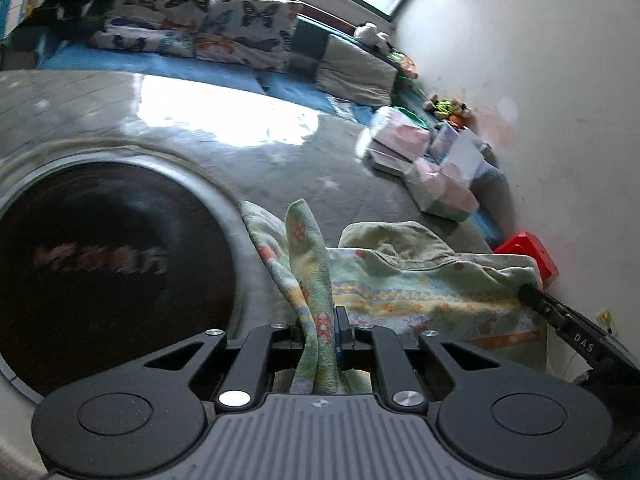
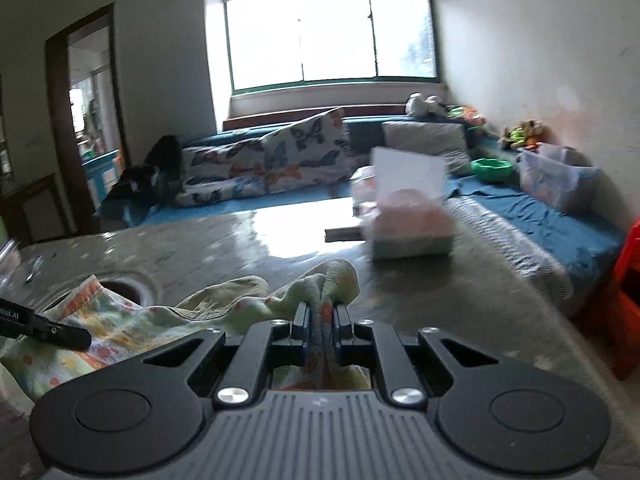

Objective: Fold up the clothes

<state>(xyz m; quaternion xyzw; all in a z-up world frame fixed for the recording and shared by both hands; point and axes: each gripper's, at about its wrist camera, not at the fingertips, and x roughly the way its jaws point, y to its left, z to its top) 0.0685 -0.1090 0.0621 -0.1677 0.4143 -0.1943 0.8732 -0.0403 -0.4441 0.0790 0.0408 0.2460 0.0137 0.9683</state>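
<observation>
A pale green garment with a floral print (image 1: 420, 284) hangs bunched over the grey marble table (image 1: 280, 168). My left gripper (image 1: 320, 316) is shut on a gathered fold of it, which stands up between the pads. The cloth stretches right to my right gripper (image 1: 528, 294), which pinches its far edge. In the right wrist view, my right gripper (image 2: 321, 308) is shut on a bunched edge of the garment (image 2: 240, 300), and the left gripper (image 2: 80, 338) grips the cloth at the left. Both hold it a little above the table (image 2: 420, 300).
A dark round inset (image 1: 100, 272) fills the table's left side. Pink tissue packs (image 1: 440, 184) and a tissue box (image 2: 408, 228) sit at the table's far right. A blue-covered bench with butterfly cushions (image 2: 300, 152) runs behind. A red stool (image 2: 628, 300) stands by the wall.
</observation>
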